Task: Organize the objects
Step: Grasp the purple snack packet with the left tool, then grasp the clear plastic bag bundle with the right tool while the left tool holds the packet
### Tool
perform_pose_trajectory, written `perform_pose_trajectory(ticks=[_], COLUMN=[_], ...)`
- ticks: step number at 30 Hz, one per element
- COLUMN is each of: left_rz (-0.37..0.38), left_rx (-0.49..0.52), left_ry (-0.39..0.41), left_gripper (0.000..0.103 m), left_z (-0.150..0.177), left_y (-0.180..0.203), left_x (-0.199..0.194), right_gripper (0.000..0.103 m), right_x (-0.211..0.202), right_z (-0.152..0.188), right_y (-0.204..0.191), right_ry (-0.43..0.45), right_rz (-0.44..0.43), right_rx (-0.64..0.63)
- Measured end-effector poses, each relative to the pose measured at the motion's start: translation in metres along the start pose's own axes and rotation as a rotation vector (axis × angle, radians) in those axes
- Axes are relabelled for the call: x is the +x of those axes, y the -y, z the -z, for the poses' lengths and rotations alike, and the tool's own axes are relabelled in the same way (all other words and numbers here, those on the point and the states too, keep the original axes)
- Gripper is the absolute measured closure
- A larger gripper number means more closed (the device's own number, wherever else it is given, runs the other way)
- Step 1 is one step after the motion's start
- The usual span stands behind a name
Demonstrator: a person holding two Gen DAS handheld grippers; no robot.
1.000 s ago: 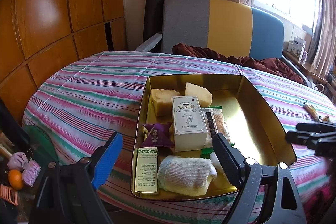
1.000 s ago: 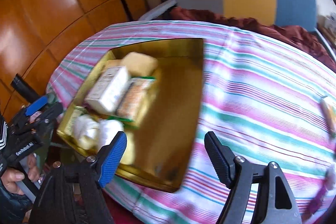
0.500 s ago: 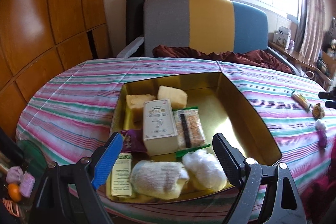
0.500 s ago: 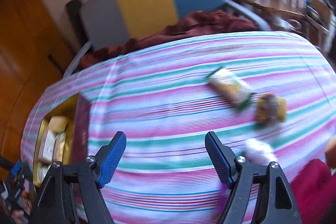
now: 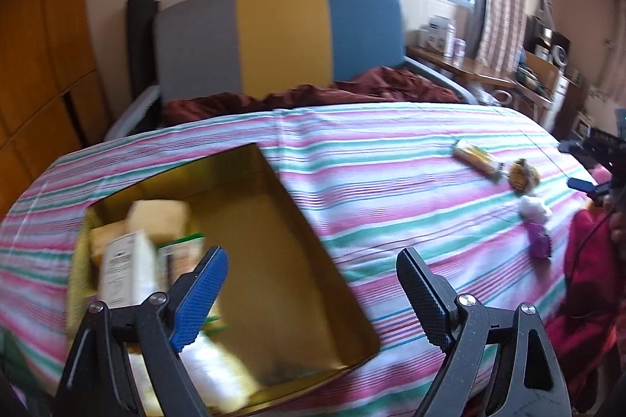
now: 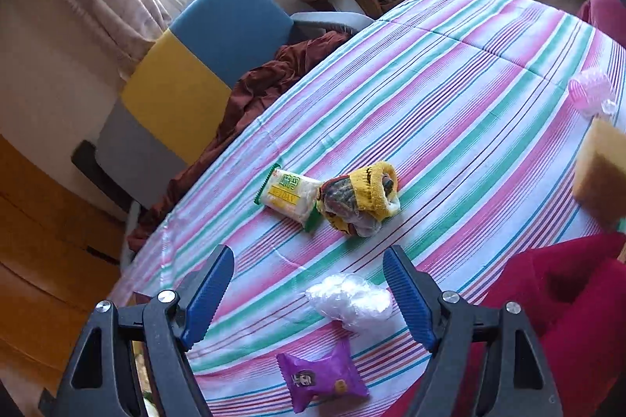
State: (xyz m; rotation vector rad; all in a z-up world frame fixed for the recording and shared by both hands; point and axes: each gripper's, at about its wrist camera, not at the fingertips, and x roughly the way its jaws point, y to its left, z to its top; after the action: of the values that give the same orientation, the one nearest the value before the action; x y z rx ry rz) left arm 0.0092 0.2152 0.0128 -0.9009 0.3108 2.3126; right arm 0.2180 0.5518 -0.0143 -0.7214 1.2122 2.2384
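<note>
A gold tin tray (image 5: pixel 313 233) lies on the striped tablecloth and holds a white box (image 5: pixel 125 268), yellow sponges (image 5: pixel 158 219) and snack packs. My left gripper (image 5: pixel 309 295) is open and empty above the tray's near right part. My right gripper (image 6: pixel 307 293) is open and empty over a white plastic wad (image 6: pixel 350 299) and a purple snack packet (image 6: pixel 322 380). Beyond lie a green-edged snack pack (image 6: pixel 289 196) and a yellow sock bundle (image 6: pixel 358 198). These loose items also show at the right of the left wrist view (image 5: pixel 475 159).
A yellow sponge (image 6: pixel 602 178) and a pink hair roller (image 6: pixel 589 92) sit at the table's right edge. A red garment (image 6: pixel 567 299) is at the near right. A grey, yellow and blue sofa (image 5: pixel 281 37) with a brown cloth stands behind the table.
Both grippers have swung to the right. The left view moved from the tray's contents toward the bare cloth. The right view moved closer over the loose snacks and wad.
</note>
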Motion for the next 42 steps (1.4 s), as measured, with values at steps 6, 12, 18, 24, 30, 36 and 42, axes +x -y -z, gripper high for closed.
perform_pose_trajectory(ticks=[6,12,18,24,30,36,42], left_rz=[0.164,0.33,0.485,0.555,0.555,0.528,0.348], left_rx=[0.064,0.139,0.238,0.195,0.221,0.184,0.127], left_ry=[-0.084,-0.13,-0.17,-0.264,-0.256,-0.231,-0.148], left_gripper=[0.018,0.02,0.019,0.018,0.056,0.064,0.063], left_z=[-0.012,-0.014,-0.011,-0.014,-0.005,0.002,0.009], left_y=[0.075,0.143,0.203,0.234,0.253,0.22,0.16], left_x=[0.047,0.072,0.086,0.125,0.137,0.131,0.125], right_gripper=[0.023,0.023,0.023,0.023,0.023,0.023,0.023], right_x=[-0.001,-0.003,-0.008,-0.009,-0.009,-0.006,-0.001], right_z=[0.001,0.002,0.002,0.002,0.002,0.002,0.001], right_y=[0.001,0.005,0.008,0.01,0.01,0.009,0.006], right_ry=[0.016,0.029,0.051,0.062,0.063,0.043,0.011], right_rz=[-0.108,-0.176,-0.217,-0.238,-0.239,-0.224,-0.175], right_rx=[0.017,0.029,0.039,0.045,0.046,0.042,0.032])
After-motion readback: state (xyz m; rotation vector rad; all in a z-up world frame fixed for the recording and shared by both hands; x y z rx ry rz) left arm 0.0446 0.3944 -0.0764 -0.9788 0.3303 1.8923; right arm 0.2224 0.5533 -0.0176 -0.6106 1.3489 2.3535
